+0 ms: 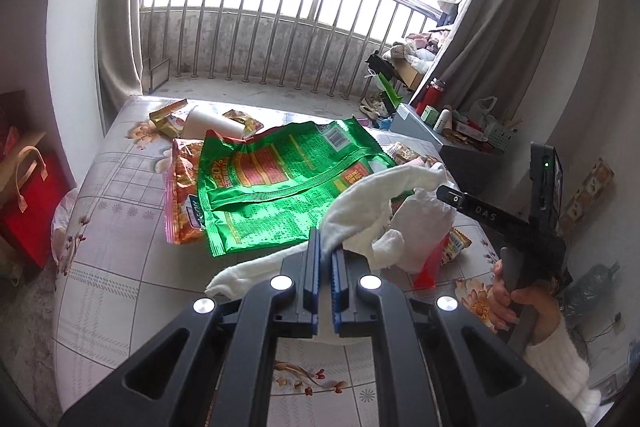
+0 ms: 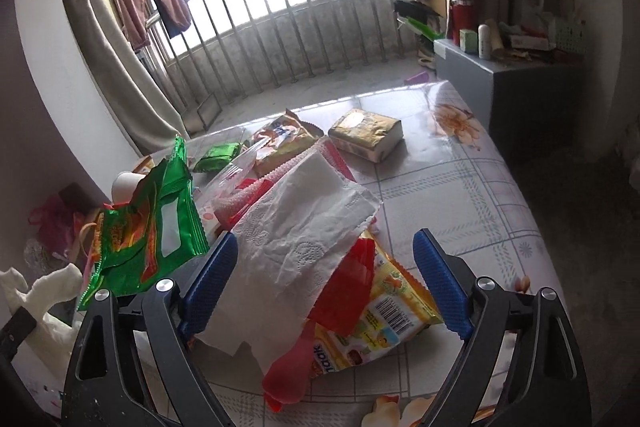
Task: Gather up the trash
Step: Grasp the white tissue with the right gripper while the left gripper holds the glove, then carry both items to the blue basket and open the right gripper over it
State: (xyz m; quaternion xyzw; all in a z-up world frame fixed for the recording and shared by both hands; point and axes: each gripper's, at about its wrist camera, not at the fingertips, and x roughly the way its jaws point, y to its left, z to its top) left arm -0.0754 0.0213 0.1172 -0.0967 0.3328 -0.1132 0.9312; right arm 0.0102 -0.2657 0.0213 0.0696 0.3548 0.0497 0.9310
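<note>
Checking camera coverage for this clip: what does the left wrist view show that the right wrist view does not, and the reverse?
Only the left wrist view: the left gripper shut on a white bag, the person's hand holding the other gripper's handle, and an orange snack bag.

Only the right wrist view: the right gripper with its jaws apart, either side of a white tissue sheet and a yellow snack packet, plus a gold tissue pack farther back.

Both: the green wrapper, a white cup and the floral tablecloth.
</note>
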